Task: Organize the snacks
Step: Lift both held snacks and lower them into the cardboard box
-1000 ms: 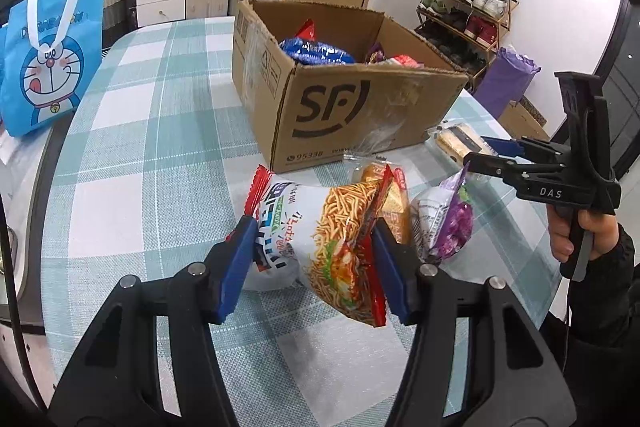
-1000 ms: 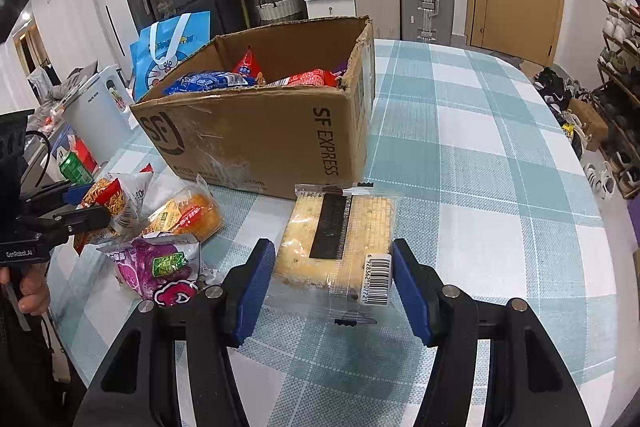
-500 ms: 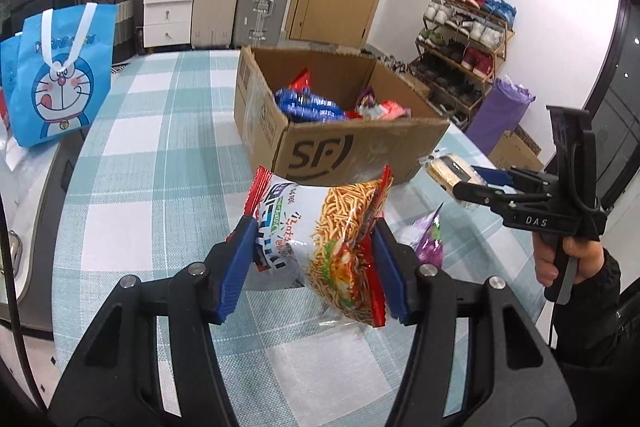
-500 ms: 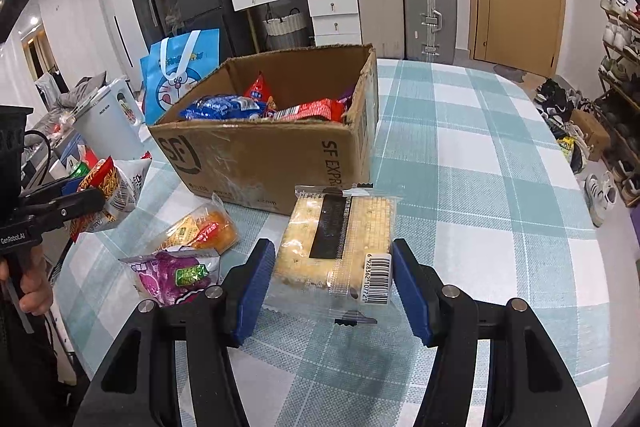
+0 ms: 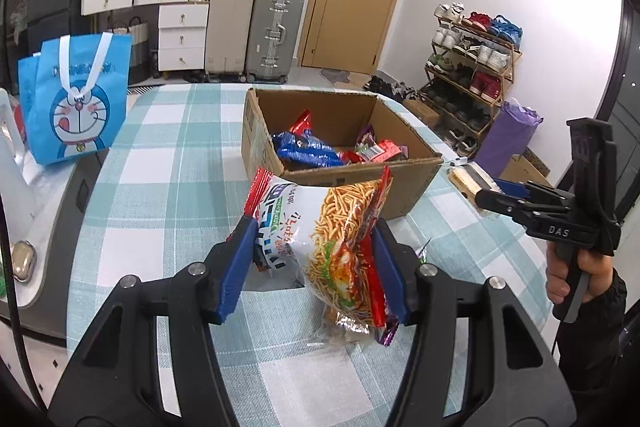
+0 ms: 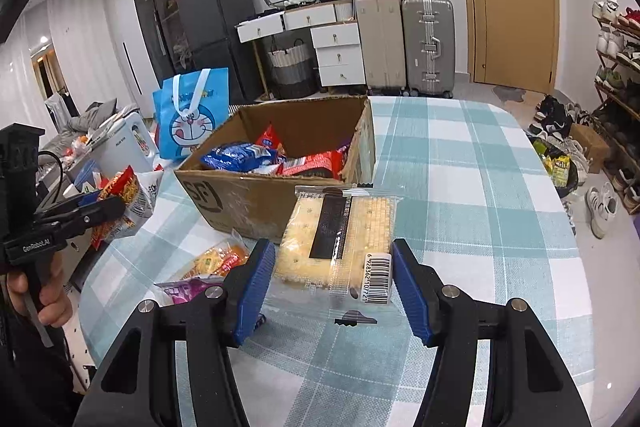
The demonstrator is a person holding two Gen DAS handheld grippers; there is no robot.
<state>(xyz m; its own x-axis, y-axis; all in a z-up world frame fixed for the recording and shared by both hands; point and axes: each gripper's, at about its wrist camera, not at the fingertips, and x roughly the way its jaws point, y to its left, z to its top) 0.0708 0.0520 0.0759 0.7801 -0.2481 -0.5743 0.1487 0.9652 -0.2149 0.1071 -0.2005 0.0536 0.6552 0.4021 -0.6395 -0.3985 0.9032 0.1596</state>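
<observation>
My left gripper (image 5: 314,251) is shut on a red and white noodle snack bag (image 5: 332,219), held upright above the checked table just in front of the cardboard box (image 5: 408,187). My right gripper (image 6: 332,267) is shut on a clear pack of crackers (image 6: 340,227) with a black label and a barcode, held near the box's right front corner (image 6: 240,203). The open box holds several snack packets, blue and red ones among them. An orange packet (image 6: 218,259) and a purple packet (image 6: 184,289) lie on the table between the grippers.
A blue cartoon tote bag (image 5: 78,95) stands off the table's left edge. Suitcases (image 5: 272,31) and white drawers line the back wall, and a shoe rack (image 5: 472,67) stands at the right. Checked cloth (image 6: 460,163) stretches right of the box.
Both grippers have risen with their packets still held. The noodle bag has come up off the table, the cracker pack too, and the inside of the box shows more.
</observation>
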